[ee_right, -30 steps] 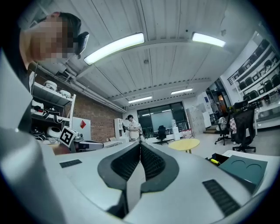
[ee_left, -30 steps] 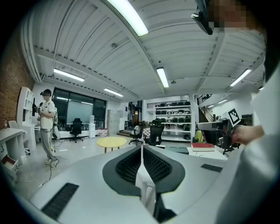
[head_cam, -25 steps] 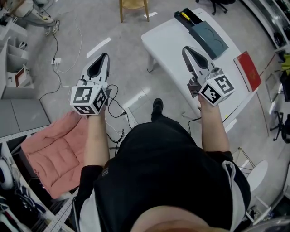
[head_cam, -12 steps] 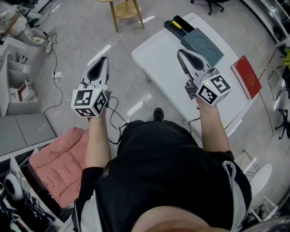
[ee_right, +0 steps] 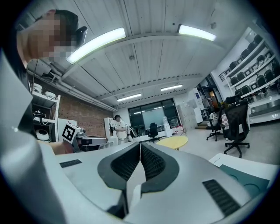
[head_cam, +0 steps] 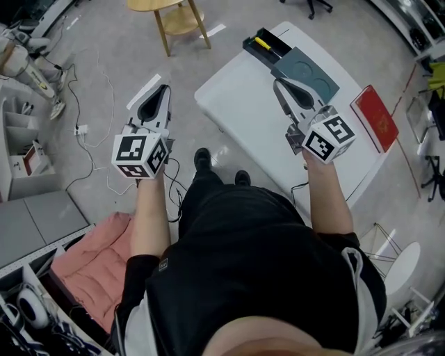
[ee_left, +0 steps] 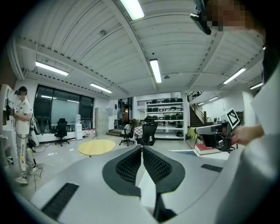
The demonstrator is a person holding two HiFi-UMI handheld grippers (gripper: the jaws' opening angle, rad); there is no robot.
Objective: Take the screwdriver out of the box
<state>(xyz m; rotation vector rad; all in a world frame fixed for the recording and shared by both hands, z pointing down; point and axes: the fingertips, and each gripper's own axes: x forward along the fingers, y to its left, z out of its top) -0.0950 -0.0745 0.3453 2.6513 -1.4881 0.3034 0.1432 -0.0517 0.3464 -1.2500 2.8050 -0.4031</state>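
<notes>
In the head view, an open black box [head_cam: 266, 46] rests at the far corner of the white table [head_cam: 240, 111], and a yellow-handled screwdriver [head_cam: 262, 43] lies inside it. The box's grey-blue lid [head_cam: 304, 73] lies beside it. My right gripper [head_cam: 278, 83] hovers over the table just short of the lid, jaws shut and empty. My left gripper [head_cam: 163, 89] is off the table's left side, above the floor, also shut with nothing in it. The pads meet in the left gripper view [ee_left: 142, 147] and in the right gripper view [ee_right: 140, 144].
A red book [head_cam: 375, 117] lies near the table's right edge. A wooden stool [head_cam: 174, 15] stands on the floor beyond my left gripper. Cables [head_cam: 104, 104] trail across the floor at left, and a pink cushion [head_cam: 90, 268] lies behind. Another person [ee_right: 118, 129] stands far off.
The person has stepped toward the table: table, box and stool have slid left and closer in the head view. Both grippers stayed shut and came forward with the body.
</notes>
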